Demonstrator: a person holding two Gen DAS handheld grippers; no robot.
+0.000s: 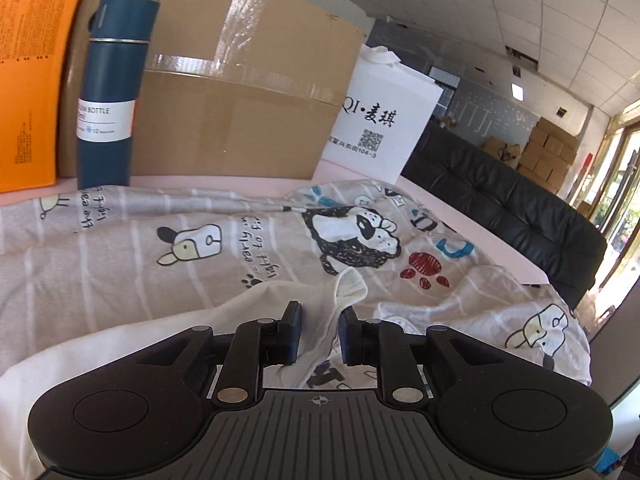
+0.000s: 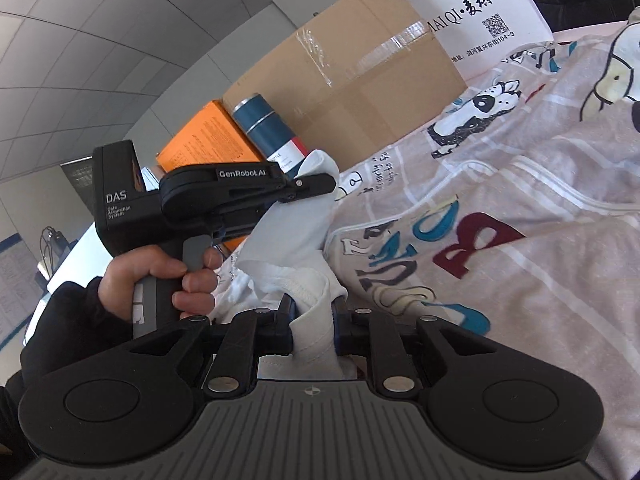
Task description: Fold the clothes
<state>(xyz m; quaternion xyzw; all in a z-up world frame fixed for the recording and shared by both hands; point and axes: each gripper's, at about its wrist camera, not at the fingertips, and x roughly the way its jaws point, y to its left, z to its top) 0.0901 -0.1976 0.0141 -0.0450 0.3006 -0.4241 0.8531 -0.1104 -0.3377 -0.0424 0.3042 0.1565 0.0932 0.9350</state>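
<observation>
A white garment (image 1: 160, 332) lies over a beige striped garment with cartoon dogs (image 1: 180, 240) on the pink table (image 1: 472, 220). In the left wrist view, my left gripper (image 1: 320, 332) is shut on a bunched edge of the white garment, whose corner pokes up past the fingertips. From the right wrist view, the left gripper (image 2: 320, 182) is raised to the left, held by a hand (image 2: 160, 280), with the white garment (image 2: 288, 236) hanging from it. My right gripper (image 2: 314, 320) is shut on a lower fold of the same white cloth, beside the printed garment (image 2: 520, 200).
Along the back of the table stand a taped cardboard box (image 1: 240, 120), a blue bottle (image 1: 112, 92), an orange box (image 1: 28, 80) and a white paper bag (image 1: 380, 120). A black sofa (image 1: 500, 208) runs past the table's right edge.
</observation>
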